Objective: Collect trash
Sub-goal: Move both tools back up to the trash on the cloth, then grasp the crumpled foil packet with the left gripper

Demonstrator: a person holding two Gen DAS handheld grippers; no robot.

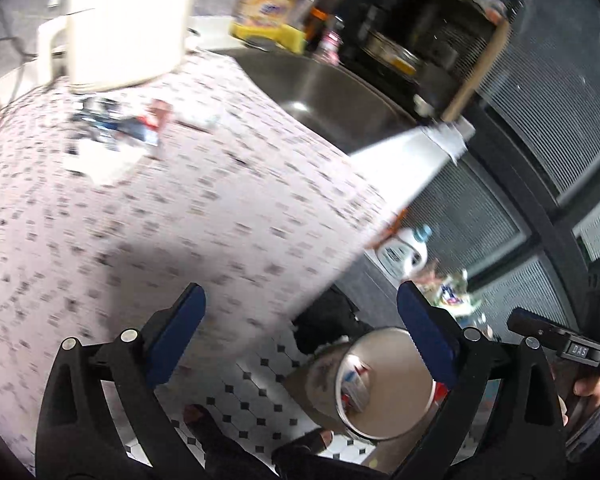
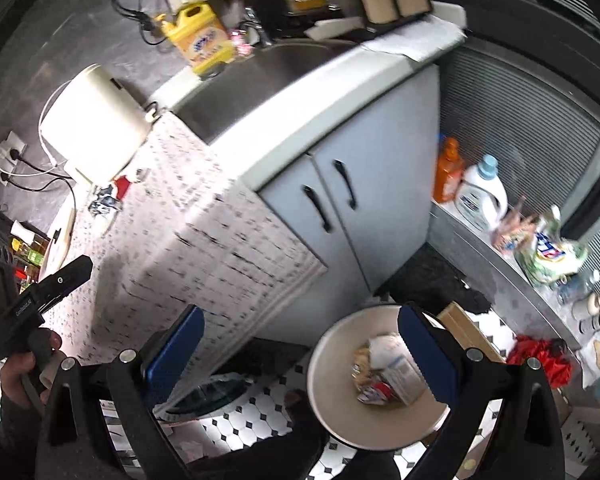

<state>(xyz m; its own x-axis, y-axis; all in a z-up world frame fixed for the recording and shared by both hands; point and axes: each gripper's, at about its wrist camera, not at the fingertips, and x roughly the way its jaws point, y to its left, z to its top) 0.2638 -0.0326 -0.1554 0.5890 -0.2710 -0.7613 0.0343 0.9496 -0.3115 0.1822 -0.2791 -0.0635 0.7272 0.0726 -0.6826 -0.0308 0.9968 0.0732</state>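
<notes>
The remaining trash (image 1: pixel 112 136), apparently crumpled wrappers, lies on the counter (image 1: pixel 220 208) ahead and up-left of the left gripper (image 1: pixel 300 340), the nearer one. Both the left and right gripper (image 2: pixel 300 356) are apart and empty, above the bin (image 2: pixel 340 408).

Wrappers (image 1: pixel 112 136) lie on the patterned counter (image 1: pixel 204 216) beside a cream appliance (image 1: pixel 128 20).
</notes>
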